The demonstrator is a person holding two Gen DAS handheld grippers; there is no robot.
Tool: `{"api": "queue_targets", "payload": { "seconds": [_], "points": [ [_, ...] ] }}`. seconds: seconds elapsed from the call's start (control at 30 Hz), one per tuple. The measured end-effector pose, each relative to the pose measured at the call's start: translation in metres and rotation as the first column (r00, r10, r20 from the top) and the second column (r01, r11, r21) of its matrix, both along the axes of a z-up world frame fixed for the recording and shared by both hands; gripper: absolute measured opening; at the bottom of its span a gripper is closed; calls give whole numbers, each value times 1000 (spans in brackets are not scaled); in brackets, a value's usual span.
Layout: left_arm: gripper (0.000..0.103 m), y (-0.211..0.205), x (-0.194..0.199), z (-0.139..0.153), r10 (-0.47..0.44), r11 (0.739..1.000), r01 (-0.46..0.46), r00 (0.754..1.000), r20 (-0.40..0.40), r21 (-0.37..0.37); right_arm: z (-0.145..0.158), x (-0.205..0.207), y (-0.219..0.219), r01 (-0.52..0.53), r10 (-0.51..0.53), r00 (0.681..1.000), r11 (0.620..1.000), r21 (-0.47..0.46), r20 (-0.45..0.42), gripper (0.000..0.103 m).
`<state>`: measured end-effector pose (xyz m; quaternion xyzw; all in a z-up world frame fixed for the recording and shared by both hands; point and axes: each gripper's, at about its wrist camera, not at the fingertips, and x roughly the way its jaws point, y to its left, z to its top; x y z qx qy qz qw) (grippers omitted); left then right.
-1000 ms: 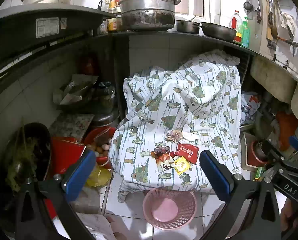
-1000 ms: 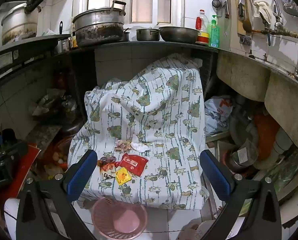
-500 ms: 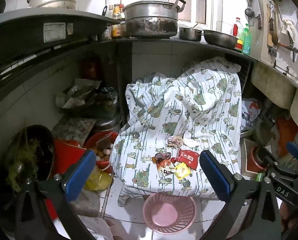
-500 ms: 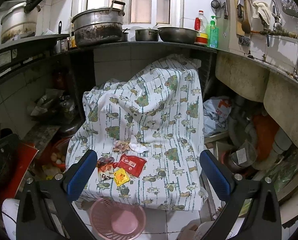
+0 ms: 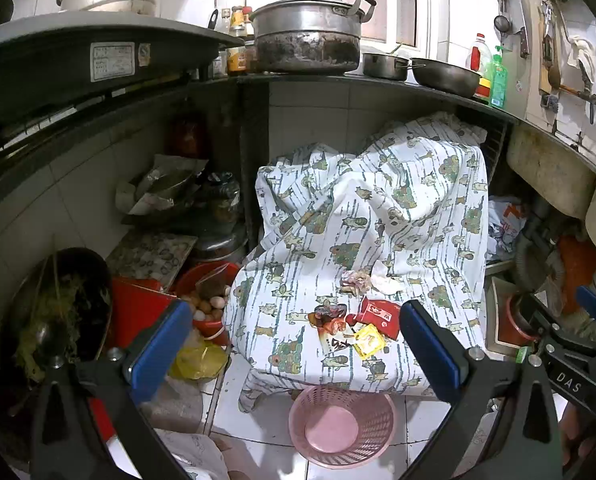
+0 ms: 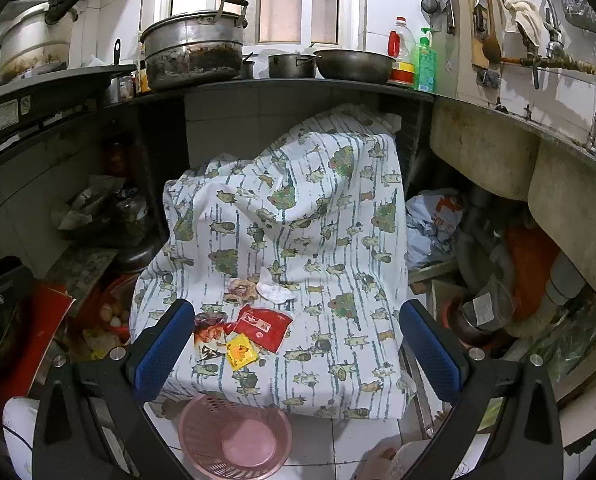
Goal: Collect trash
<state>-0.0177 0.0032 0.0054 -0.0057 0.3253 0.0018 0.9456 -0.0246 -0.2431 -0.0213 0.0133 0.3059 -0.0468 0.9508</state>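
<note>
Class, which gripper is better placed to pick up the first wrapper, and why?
Left, probably. In its view the wrappers lie centred between its open jaws; in the right wrist view they sit toward the left finger. Both grippers are open.

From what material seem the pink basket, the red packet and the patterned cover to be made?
Pink basket: most likely moulded plastic, matt; its wall is a fine regular lattice and its floor is solid.
Red packet: probably thin plastic film, glossy; it shows creases and light reflections.
Patterned cover: woven cloth, matt; it hangs in soft folds over what stands beneath it.
</note>
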Motion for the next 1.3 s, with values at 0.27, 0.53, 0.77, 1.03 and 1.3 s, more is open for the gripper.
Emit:
{"api": "queue_targets", "payload": {
  "seconds": [0.27, 0.53, 0.77, 1.03, 1.3],
  "points": [
    [103, 3, 1, 0, 14, 1000, -14, 1000, 0, 4, 0, 0, 0, -1, 1, 1000, 1000, -1, 1, 103],
    [103, 7, 1, 1, 16, 1000, -16, 1000, 0, 3, -4, 0, -2, 6, -6, 1000, 1000, 6, -3, 103],
    [103, 13, 4, 0, 22, 1000, -22, 1000, -5, -5, -9, 0, -4, 10, -10, 1000, 1000, 8, -8, 103],
    [103, 7, 2, -3, 11, 1000, -11, 1000, 9, -4, -10, 2, -4, 12, -12, 1000, 1000, 11, -15, 103],
    [103, 6, 5, -8, 20, 1000, -21, 1000, 9, 20, -7, 20, 1, -39, 38, 998, 999, -16, -44, 103]
  ]
}}
